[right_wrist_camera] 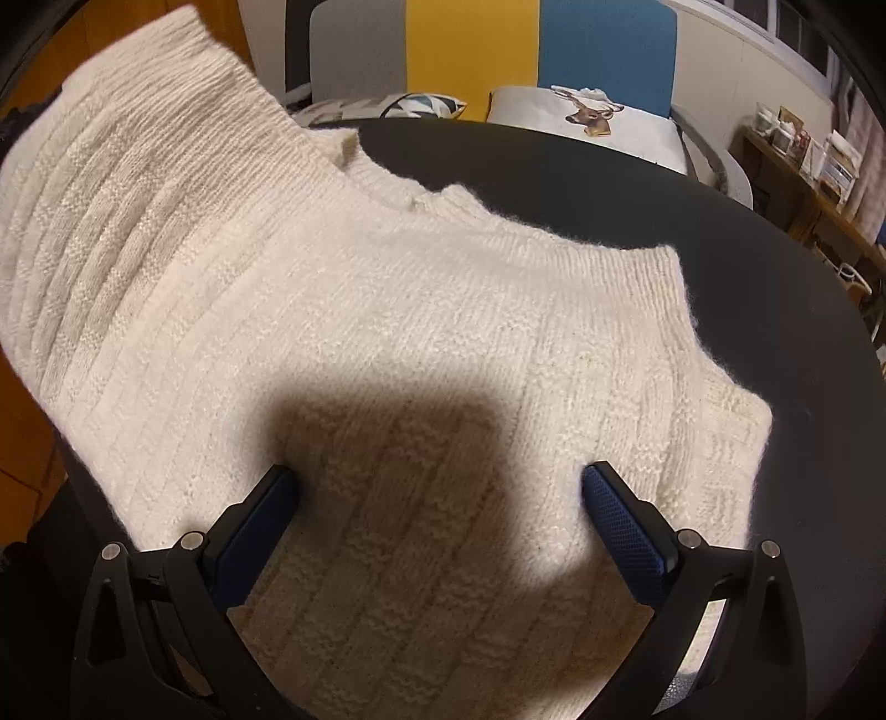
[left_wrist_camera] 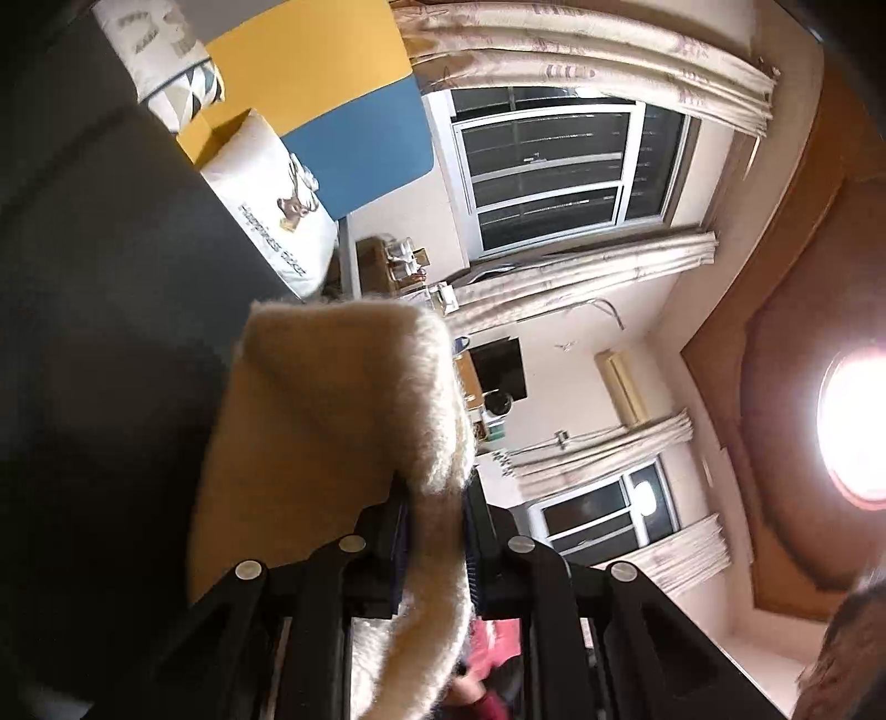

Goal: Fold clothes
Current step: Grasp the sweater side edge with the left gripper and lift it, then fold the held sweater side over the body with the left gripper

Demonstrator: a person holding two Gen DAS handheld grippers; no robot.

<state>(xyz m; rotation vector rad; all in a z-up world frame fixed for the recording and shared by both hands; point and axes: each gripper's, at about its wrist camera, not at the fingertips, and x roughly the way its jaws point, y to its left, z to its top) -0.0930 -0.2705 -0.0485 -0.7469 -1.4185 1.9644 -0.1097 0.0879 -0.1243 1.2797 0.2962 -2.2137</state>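
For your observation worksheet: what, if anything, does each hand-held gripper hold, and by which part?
Left hand-held gripper: pinches a fuzzy edge of the cream sweater. Right hand-held gripper: open above it, holding nothing.

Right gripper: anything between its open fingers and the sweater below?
Nothing visible. The right gripper is open directly over the cream sweater spread on the black table; only its own shadow lies on the knit between the fingers.

A cream knitted sweater [right_wrist_camera: 387, 310] lies spread across a dark round desk [right_wrist_camera: 747, 266], its left part raised and perhaps hanging past the desk's edge. The right gripper [right_wrist_camera: 440, 498] hovers over the fabric with its jaws wide apart, casting a shadow on the knit. Beyond the desk, a deer-print cushion [right_wrist_camera: 592, 119] rests on a sofa [right_wrist_camera: 603, 50].
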